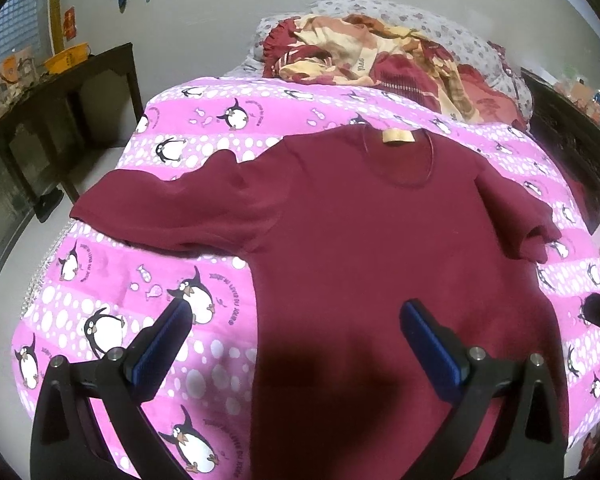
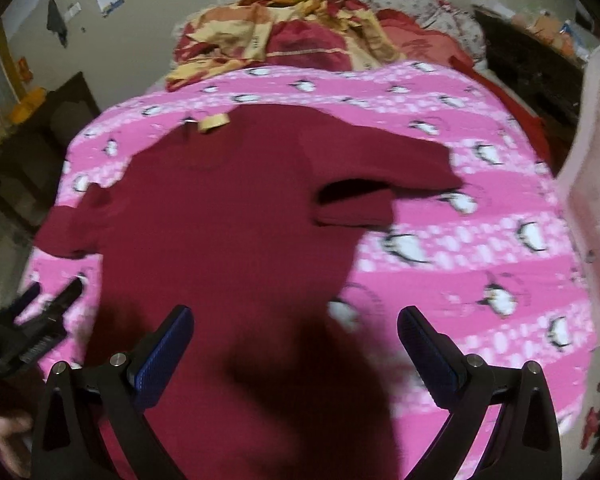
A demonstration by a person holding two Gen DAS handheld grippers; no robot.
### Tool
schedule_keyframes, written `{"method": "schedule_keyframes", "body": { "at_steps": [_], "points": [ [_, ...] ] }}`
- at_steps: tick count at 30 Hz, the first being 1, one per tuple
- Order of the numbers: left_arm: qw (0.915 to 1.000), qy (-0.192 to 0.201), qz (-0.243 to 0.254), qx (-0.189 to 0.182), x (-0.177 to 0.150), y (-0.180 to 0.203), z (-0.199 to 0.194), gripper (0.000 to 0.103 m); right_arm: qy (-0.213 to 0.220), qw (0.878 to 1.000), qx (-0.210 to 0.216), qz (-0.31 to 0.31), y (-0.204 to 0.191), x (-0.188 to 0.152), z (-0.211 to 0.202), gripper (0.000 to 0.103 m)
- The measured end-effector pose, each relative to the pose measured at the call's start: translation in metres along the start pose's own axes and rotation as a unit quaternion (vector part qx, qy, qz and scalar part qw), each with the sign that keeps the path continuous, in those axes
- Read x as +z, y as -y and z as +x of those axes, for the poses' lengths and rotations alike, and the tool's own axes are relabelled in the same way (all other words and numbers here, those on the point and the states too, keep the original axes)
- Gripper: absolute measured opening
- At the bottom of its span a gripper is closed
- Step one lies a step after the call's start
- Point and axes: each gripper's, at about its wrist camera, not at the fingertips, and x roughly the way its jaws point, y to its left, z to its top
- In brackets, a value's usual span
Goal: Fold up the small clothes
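Pink penguin bedspread (image 1: pixel 100 264) carrying maroon shirt (image 1: pixel 360 240) flat mid-frame, long axis from collar at top to hem at bottom; left gripper (image 1: pixel 296 320) and right gripper (image 2: pixel 296 320) both spread, empty, over hem.

Left gripper (image 1: pixel 296 312) hovering at lower centre of its frame, jaws gaping wide, right gripper (image 2: pixel 294 318) likewise spread and empty, a hand (image 2: pixel 4 436) showing blurred at lower left.
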Motion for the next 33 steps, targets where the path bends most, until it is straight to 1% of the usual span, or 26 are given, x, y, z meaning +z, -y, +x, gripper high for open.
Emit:
{"method": "schedule_keyframes", "body": {
  "at_steps": [2, 5, 7, 11, 16, 18, 25, 33],
  "points": [
    [1.0000, 0.002, 0.000, 0.004, 0.002, -0.002, 0.000, 0.103, 0.003, 1.000, 0.009, -0.004, -0.013, 0.006, 0.005, 0.103],
    [1.0000, 0.004, 0.000, 0.008, 0.006, -0.004, 0.002, 0.103, 0.001, 1.000, 0.008, -0.018, -0.029, 0.016, 0.017, 0.103],
    [0.9999, 0.004, 0.000, 0.010, 0.008, -0.006, 0.003, 0.103, 0.008, 1.000, -0.002, -0.028, -0.037, 0.023, 0.025, 0.103],
    [0.9999, 0.002, -0.002, 0.011, 0.012, -0.009, 0.010, 0.103, 0.036, 0.998, -0.031, -0.052, -0.047, 0.034, 0.037, 0.103],
    [0.9999, -0.007, -0.012, 0.004, 0.017, -0.011, 0.020, 0.103, 0.047, 0.995, -0.044, -0.079, -0.055, 0.043, 0.050, 0.103],
    [0.9998, -0.008, -0.017, 0.003, 0.018, -0.013, 0.023, 0.103, 0.047, 0.994, -0.051, -0.085, -0.057, 0.044, 0.057, 0.103],
    [0.9991, -0.020, -0.036, -0.007, 0.023, -0.018, 0.035, 0.103, 0.036, 0.995, -0.045, -0.078, -0.058, 0.044, 0.076, 0.103],
    [0.9990, -0.021, -0.040, 0.000, 0.027, -0.020, 0.043, 0.103, 0.023, 0.996, -0.044, -0.078, -0.059, 0.046, 0.091, 0.103]
  ]
}}
